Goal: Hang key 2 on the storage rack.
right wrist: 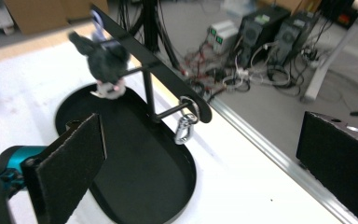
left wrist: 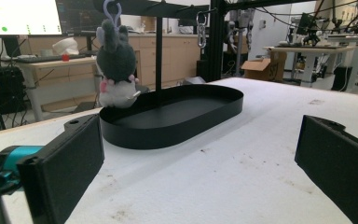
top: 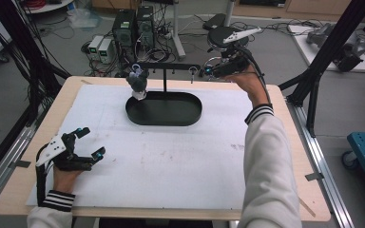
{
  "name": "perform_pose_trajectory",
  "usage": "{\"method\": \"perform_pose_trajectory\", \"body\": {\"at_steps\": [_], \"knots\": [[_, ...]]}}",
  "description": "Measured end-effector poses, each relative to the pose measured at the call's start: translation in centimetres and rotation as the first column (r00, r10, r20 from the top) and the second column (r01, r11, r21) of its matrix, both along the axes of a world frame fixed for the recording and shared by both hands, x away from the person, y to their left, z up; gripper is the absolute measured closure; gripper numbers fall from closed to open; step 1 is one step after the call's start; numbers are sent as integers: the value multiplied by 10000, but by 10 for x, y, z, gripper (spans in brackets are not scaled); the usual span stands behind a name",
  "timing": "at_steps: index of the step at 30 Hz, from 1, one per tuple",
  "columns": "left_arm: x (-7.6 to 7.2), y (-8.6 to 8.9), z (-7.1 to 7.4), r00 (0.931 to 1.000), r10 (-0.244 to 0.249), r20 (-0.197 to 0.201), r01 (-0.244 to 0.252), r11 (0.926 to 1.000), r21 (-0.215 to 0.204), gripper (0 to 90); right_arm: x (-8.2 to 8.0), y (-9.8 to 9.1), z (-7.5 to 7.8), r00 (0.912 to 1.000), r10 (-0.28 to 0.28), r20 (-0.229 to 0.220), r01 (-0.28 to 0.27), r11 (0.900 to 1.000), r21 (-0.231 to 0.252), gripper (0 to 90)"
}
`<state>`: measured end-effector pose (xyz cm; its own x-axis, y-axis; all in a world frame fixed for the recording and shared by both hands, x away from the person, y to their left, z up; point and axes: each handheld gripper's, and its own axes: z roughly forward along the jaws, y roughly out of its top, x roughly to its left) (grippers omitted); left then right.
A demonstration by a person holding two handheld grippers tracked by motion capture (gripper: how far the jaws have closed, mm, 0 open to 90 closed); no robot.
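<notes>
The carabiner (right wrist: 183, 129) hangs from the right end of the black rack (top: 166, 66), its long axis vertical, the narrow end pointing down over the right part of the oval black tray (top: 190, 116). The right gripper (top: 208, 71) is just to the right of it, at the far edge of the table, jaws wide and holding nothing. On the left end of the rack hangs a grey plush rabbit (left wrist: 115, 65), upright, ears up; it perhaps touches the tray rim. The left gripper (top: 91, 142) rests near the left corner, jaws also wide and empty. The white table cover (top: 171, 161) has faint dirty marks. Behind the table, computers (top: 133, 26) and cables lie on the grey floor.
</notes>
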<state>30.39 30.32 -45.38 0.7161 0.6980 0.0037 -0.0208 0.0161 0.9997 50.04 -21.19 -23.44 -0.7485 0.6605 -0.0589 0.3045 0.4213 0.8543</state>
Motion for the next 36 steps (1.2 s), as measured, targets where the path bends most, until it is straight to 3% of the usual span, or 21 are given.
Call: {"method": "perform_pose_trajectory", "body": {"at_steps": [2,3,6,12,18,20,24,26,28,30,31,36], "knots": [[0,0,0,10000,0,-9,0,10000,3,17,-11,-4,3,10000,41,65,-41,10000,-11,6],[0,0,0,10000,9,-8,-9,10000,-5,17,-18,-6,3,9995,62,315,-63,10000,23,6],[0,0,0,10000,39,-22,-39,10000,-25,17,-40,-12,1,9984,131,554,-157,9988,469,6],[0,0,0,10000,13,-3,-13,10000,8,17,-88,-29,-17,9910,96,1333,-250,9931,1146,6],[-1,0,0,10000,24,47,-24,10000,43,17,-129,-52,-56,9844,-391,1715,14,9767,2147,6],[-1,0,0,10000,13,49,-13,10000,51,17,-138,-58,-69,9824,-624,1760,241,9769,2121,7],[-1,0,0,10000,36,48,-36,10000,43,17,-156,-66,-100,9816,-1034,1603,610,9663,2500,6],[-1,0,0,10000,40,54,-41,10000,61,17,-166,-66,-115,9762,-1383,1673,921,9618,2580,7],[-1,0,0,10000,48,49,-48,10000,28,17,-171,-64,-123,9801,-1565,1221,1279,9682,2148,6],[-1,0,0,10000,65,36,-65,10000,14,17,-182,-62,-136,9592,-1942,2054,1389,9567,2558,6],[-1,0,0,10000,64,37,-64,10000,13,17,-187,-61,-143,9524,-2069,2239,1435,9522,2695,6],[-1,0,0,10000,66,36,-66,10000,20,17,-202,-58,-179,9451,-2228,2390,1590,9527,2591,6]]}}
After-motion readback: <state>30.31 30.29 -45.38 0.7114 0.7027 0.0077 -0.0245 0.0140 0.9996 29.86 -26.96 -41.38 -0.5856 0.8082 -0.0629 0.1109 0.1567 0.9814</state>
